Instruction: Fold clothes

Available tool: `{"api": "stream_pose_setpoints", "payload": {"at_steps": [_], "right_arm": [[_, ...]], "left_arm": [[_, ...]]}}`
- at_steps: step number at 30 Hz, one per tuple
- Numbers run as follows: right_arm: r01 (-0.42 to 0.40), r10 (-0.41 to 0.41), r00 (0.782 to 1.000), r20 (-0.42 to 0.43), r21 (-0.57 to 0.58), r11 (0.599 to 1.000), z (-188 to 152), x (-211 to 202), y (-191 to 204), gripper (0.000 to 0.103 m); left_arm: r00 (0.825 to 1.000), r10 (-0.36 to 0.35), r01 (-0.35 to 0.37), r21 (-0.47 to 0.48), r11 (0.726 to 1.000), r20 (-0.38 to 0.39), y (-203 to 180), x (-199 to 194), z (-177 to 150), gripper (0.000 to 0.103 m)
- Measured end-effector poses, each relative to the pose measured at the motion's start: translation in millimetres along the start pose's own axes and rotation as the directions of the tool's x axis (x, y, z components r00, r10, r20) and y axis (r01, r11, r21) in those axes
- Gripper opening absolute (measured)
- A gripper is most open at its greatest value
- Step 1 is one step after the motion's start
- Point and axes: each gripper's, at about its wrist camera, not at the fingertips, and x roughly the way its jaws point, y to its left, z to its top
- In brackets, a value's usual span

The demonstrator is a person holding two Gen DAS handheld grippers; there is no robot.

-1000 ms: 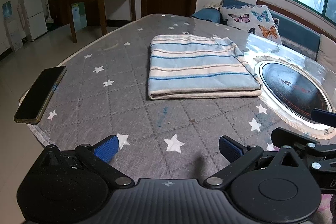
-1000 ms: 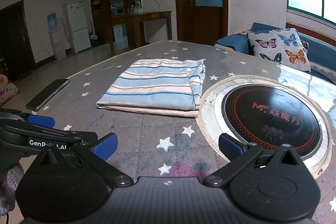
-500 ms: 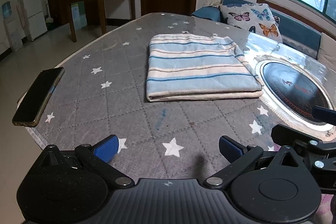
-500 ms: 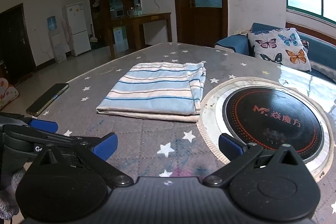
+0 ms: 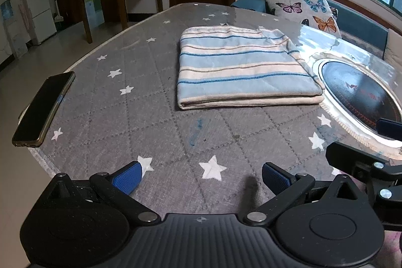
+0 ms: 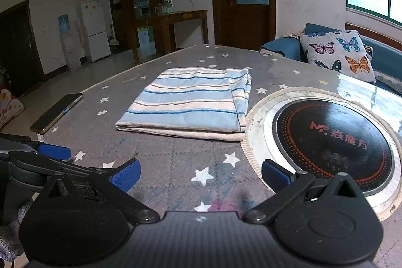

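A blue-and-white striped cloth (image 5: 241, 67) lies folded into a flat rectangle on the grey star-patterned table (image 5: 140, 122); it also shows in the right wrist view (image 6: 191, 102). My left gripper (image 5: 201, 178) is open and empty, held near the table's front edge, well short of the cloth. My right gripper (image 6: 201, 177) is open and empty, also near the front edge, to the right of the left one. Part of the right gripper (image 5: 364, 167) shows in the left wrist view, and the left gripper (image 6: 37, 162) shows at the left of the right wrist view.
A black phone (image 5: 42, 109) lies at the table's left edge, also in the right wrist view (image 6: 56, 113). A round induction cooktop (image 6: 331, 145) is set into the table right of the cloth. A sofa with a butterfly cushion (image 6: 336, 54) stands behind the table.
Both grippers have drawn back slightly and risen a little from the table; the cloth lies unmoved. Both stay open.
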Motion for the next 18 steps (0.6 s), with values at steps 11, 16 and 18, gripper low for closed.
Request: {"api": "stream_pose_setpoints", "payload": {"at_steps": [11, 16, 18], "right_arm": [[-0.001, 0.001, 1.0, -0.015, 0.002, 1.0, 3, 10, 0, 0.103], [-0.001, 0.001, 1.0, -0.021, 0.002, 1.0, 5, 15, 1, 0.103], [-0.005, 0.005, 1.0, -0.025, 0.005, 1.0, 6, 17, 1, 0.103]], "left_arm": [[1.0, -0.004, 0.004, -0.001, 1.0, -0.011, 4, 10, 7, 0.103], [1.0, -0.004, 0.004, -0.002, 1.0, -0.015, 4, 15, 10, 0.103], [1.0, -0.005, 0.005, -0.009, 1.0, -0.014, 5, 16, 12, 0.103]]}}
